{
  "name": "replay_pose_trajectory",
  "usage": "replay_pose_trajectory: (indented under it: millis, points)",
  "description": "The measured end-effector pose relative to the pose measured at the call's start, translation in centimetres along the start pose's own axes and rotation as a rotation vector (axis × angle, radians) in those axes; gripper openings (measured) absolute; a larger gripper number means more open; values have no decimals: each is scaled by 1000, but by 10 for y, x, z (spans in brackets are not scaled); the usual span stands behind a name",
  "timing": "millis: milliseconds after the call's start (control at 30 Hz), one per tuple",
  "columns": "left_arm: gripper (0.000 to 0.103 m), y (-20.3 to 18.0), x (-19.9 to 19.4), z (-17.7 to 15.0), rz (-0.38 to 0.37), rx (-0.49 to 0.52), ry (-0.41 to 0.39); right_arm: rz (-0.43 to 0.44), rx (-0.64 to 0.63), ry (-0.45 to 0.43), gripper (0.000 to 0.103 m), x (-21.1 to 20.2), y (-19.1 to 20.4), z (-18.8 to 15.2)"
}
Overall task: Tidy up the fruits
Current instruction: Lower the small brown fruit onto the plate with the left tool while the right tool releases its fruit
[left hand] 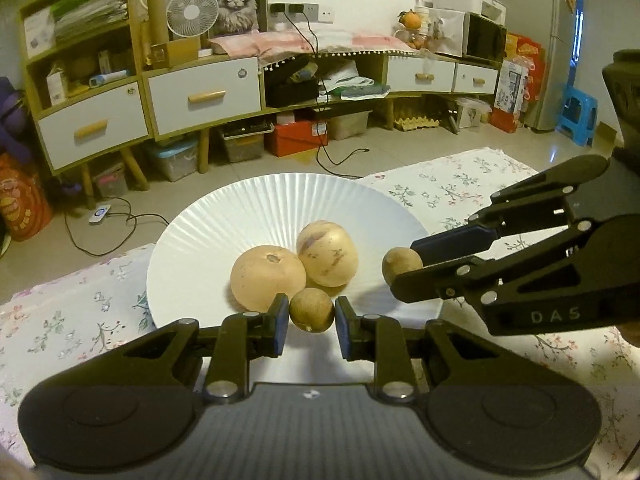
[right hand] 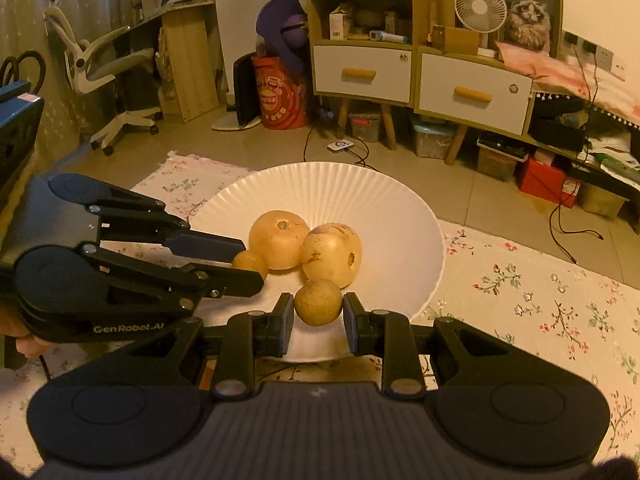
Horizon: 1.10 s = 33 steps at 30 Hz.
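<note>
A white fluted paper plate (left hand: pixel 248 216) (right hand: pixel 384 200) lies on a floral cloth and holds two large pale fruits: a smooth one (left hand: pixel 267 277) (right hand: pixel 279 245) and a purple-streaked one (left hand: pixel 327 253) (right hand: pixel 332 255). My left gripper (left hand: pixel 312 322) (right hand: pixel 247 262) is shut on a small brown round fruit (left hand: pixel 312 310) (right hand: pixel 250 263) just above the plate's near rim. My right gripper (right hand: pixel 318 314) (left hand: pixel 404 268) is shut on another small brown fruit (right hand: pixel 318 302) (left hand: pixel 401 265) over the plate's right side. The two grippers come in from opposite sides, close to the large fruits.
The floral cloth (left hand: pixel 460 188) (right hand: pixel 540 300) covers the table around the plate. Beyond are a floor with cables (left hand: pixel 340 160), shelves with white drawers (left hand: pixel 204 98), storage boxes, an office chair (right hand: pixel 112 80) and a blue stool (left hand: pixel 578 114).
</note>
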<state>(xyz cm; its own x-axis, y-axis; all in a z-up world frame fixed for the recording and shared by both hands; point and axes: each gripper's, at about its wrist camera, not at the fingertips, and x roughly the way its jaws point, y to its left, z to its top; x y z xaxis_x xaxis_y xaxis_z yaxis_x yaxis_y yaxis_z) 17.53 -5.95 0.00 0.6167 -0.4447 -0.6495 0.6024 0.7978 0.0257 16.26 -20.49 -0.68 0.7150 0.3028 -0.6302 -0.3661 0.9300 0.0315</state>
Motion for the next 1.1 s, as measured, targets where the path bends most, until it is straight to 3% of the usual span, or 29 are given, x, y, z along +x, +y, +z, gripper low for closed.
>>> replay_pose_trajectory:
  millis: [833, 1100]
  points:
    - [18, 0, 12, 0, -29, 31, 14, -3, 5, 16, 25, 10, -9, -2]
    - [40, -1, 8, 0, -20, 37, 11, -5, 4, 11, 35, 5, -7, 2]
